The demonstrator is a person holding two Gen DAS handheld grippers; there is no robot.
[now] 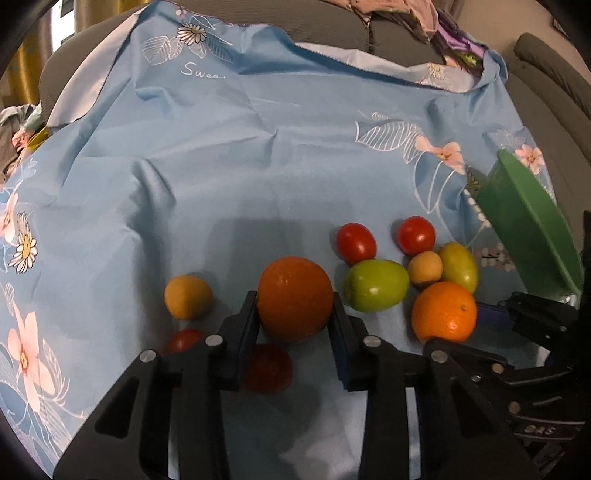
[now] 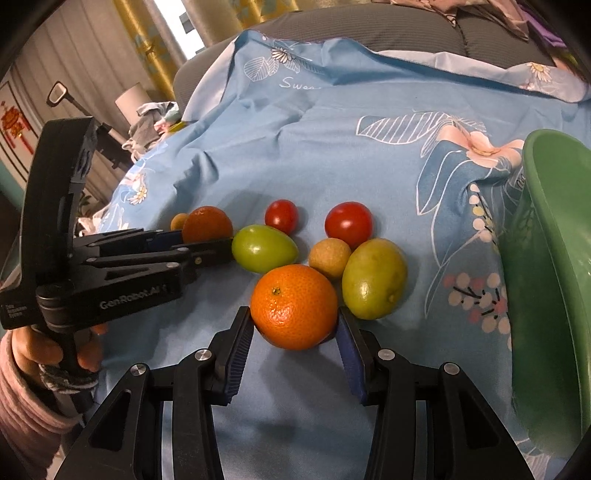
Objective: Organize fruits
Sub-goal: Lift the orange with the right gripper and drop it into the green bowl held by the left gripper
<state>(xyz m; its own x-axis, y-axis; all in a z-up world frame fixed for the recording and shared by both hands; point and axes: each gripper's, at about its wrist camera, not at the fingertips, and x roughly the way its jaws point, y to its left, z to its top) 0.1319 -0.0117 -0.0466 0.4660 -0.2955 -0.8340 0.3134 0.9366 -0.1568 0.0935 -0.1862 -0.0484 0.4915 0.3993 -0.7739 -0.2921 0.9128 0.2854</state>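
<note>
Two oranges lie among loose fruit on a blue flowered cloth [image 1: 258,155]. My left gripper [image 1: 293,310] is shut on the darker orange [image 1: 294,298], one pad against each side. My right gripper [image 2: 294,319] is shut on the brighter orange [image 2: 294,306], which rests on the cloth. The right wrist view shows the left gripper's fingers [image 2: 210,253] from the side, hugging the darker orange [image 2: 207,223]. Close around lie two red tomatoes [image 2: 281,216] [image 2: 348,220], two green fruits [image 2: 264,248] [image 2: 373,278] and a small tan fruit [image 2: 329,257].
A green bowl [image 2: 554,258] stands tilted at the right edge, close to the right gripper. A small yellow fruit [image 1: 188,296] and two red tomatoes [image 1: 267,367] [image 1: 183,339] lie by the left gripper. A hand [image 2: 37,350] holds the left gripper's handle. Grey sofa cushions [image 1: 325,22] rise behind.
</note>
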